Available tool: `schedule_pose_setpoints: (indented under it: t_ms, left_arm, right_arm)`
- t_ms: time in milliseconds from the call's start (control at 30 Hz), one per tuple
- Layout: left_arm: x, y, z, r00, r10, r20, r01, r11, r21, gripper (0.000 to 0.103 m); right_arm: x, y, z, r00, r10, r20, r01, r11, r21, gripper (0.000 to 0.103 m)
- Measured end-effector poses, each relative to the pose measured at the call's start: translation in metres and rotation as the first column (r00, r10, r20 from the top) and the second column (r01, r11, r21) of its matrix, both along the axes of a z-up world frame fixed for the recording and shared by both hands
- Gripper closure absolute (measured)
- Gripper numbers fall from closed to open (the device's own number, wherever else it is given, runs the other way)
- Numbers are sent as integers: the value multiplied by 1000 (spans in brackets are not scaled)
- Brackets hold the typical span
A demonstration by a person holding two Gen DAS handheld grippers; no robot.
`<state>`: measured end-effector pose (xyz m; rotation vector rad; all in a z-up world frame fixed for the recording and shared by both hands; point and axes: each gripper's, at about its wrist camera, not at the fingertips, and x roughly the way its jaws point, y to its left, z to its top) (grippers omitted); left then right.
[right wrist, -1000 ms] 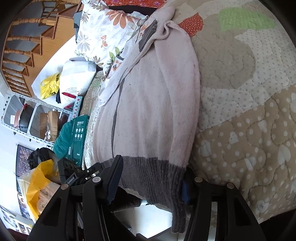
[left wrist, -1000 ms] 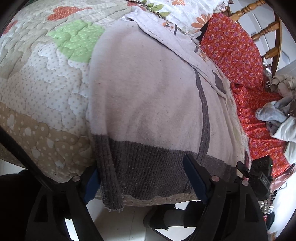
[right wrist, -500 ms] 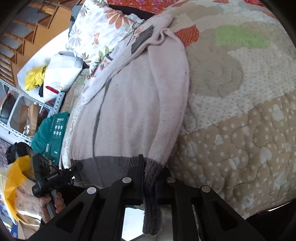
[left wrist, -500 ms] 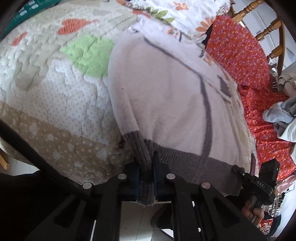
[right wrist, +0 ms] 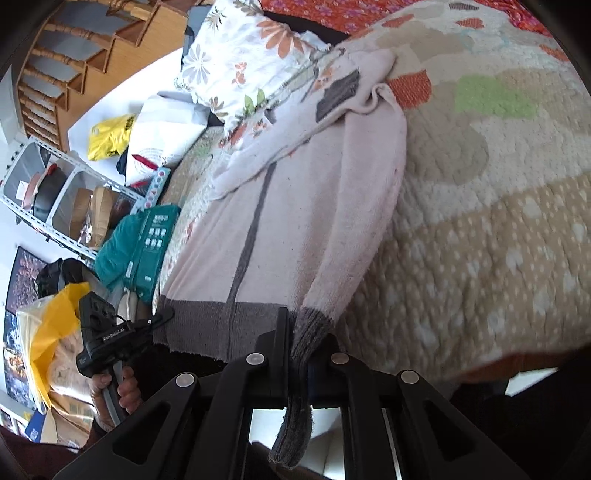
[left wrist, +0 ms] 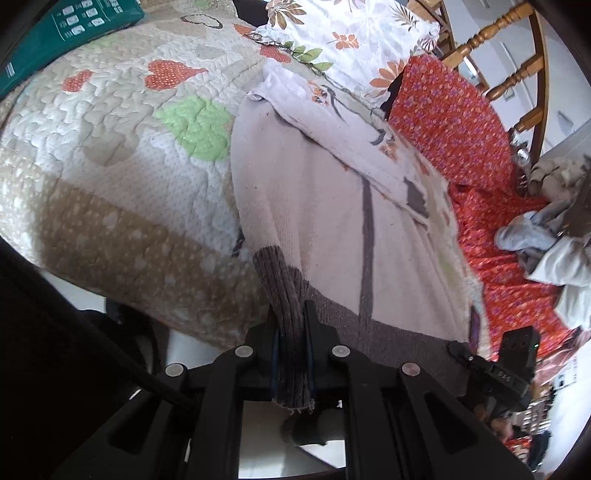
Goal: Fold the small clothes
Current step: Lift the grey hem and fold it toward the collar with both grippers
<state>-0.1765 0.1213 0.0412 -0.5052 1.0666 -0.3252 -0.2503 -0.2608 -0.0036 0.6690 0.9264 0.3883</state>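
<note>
Clamping the grey ribbed hem, L gripper (left wrist: 291, 354) has its fingers together on the bunched knit at bottom centre of the left wrist view; R gripper (right wrist: 299, 354) is likewise pinched on a grey ribbed cuff or hem corner at bottom centre of its view, w/ the tail hanging below the fingers. Both bits belong to the pale pink sweater (left wrist: 332, 206), lying flat on the quilted bedspread (left wrist: 122, 155), long axis running from the hem at frame bottom up toward the floral pillow (left wrist: 347, 33) at top; a grey stripe runs lengthwise. Left view only: red floral cloth (left wrist: 450, 122), wooden chair (left wrist: 517, 44), clothes pile at right. Right view only: stairs (right wrist: 62, 55) upper left, metal shelf (right wrist: 74, 203), yellow bag, teal box (right wrist: 151, 243).
</note>
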Motion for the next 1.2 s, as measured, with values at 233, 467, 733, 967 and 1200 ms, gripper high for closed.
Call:
schedule_pose_setpoints:
  t_ms: [233,467,733,967,1200]
  left_arm:
    - [15,-1,10,1000,4,31,-4,1000,22,93]
    - [55,-1,27,997,16,73,-17,1000,14,93]
    - [113,-9,40,995,25,98,-28,999,23,93]
    - [167,-17,42,995,33,96,-38,998,47,93]
    - [240,-25,41,994,46,99,-52,997,57,93]
  right_arm:
    - [8,0,-2,1000,-12,-12,12,1000,8,96]
    - [37,6,27,999,2,46,-1,1000,-18,96]
    - [82,9,53,995,-15,94,19,999,-45,96]
    - [136,-2,68,994,-57,92,58,998,-15,96]
    - [207,-11,73,992,-104,74,103,995,14,96]
